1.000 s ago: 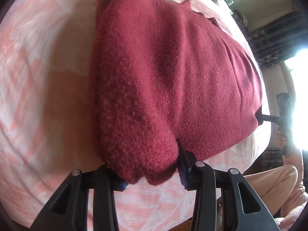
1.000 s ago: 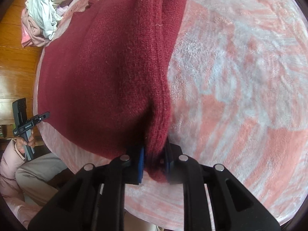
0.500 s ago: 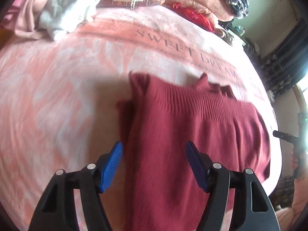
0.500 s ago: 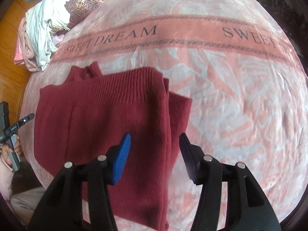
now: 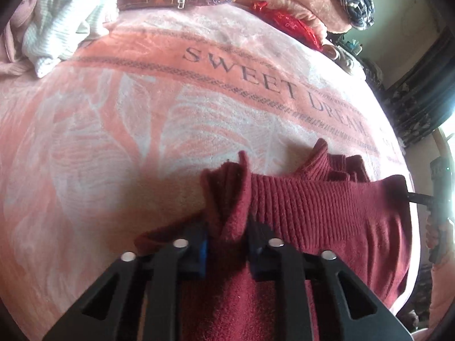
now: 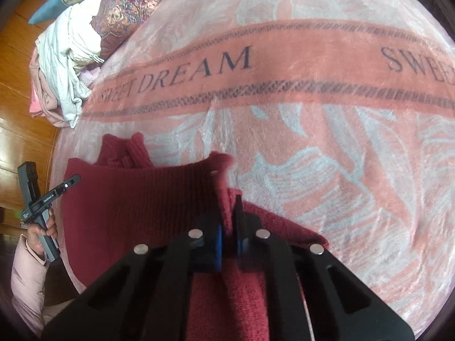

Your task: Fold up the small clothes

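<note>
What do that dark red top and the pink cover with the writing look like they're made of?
The dark red sweater looks like a knit, likely wool or acrylic: ribbed rows along its edge and a fuzzy, matte nap. The pink blanket looks like plush fleece, probably synthetic: short soft pile with a faint sheen and a printed leaf pattern and lettering. Exact fibres cannot be told by sight.

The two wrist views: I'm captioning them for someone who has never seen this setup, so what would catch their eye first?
The dark red knit sweater dominates the lower middle of both views, lying folded on a pink blanket printed SWEET DREAM. Each gripper is clamped on a bunched corner of it: the left gripper in its own view, the right gripper in the other. A pile of pale clothes sits at the blanket's far left edge.
</note>
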A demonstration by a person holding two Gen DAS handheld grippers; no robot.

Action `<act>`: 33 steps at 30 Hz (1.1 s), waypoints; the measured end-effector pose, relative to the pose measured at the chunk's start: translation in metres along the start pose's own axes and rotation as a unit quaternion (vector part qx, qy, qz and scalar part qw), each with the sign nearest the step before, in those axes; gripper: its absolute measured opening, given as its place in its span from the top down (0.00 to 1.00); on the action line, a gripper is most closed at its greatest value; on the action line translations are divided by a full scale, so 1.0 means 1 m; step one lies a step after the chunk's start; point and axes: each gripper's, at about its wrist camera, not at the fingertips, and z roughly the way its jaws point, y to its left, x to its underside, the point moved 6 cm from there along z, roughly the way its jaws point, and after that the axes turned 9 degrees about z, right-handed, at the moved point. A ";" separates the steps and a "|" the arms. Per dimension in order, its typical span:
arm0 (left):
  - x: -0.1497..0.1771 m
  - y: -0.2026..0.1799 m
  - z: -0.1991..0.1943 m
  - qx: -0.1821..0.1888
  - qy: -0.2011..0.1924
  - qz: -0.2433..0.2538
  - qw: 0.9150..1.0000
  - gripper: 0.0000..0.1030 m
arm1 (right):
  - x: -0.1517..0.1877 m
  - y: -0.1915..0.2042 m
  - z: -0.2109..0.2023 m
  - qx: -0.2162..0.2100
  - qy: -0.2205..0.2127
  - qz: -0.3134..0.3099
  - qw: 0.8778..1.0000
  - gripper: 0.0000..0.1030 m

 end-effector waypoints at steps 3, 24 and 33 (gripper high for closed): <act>-0.007 -0.001 -0.012 -0.008 -0.027 0.000 1.000 0.85 | -0.006 0.001 -0.022 -0.012 -0.024 -0.003 1.000 0.95; 0.007 0.016 -0.004 -0.053 -0.028 -0.034 0.998 0.44 | 0.004 -0.030 0.010 0.059 -0.010 0.042 0.997 0.63; 0.041 -0.033 -0.059 -0.085 -0.008 -0.004 0.996 0.35 | 0.040 0.012 -0.052 0.074 -0.041 0.010 0.996 0.64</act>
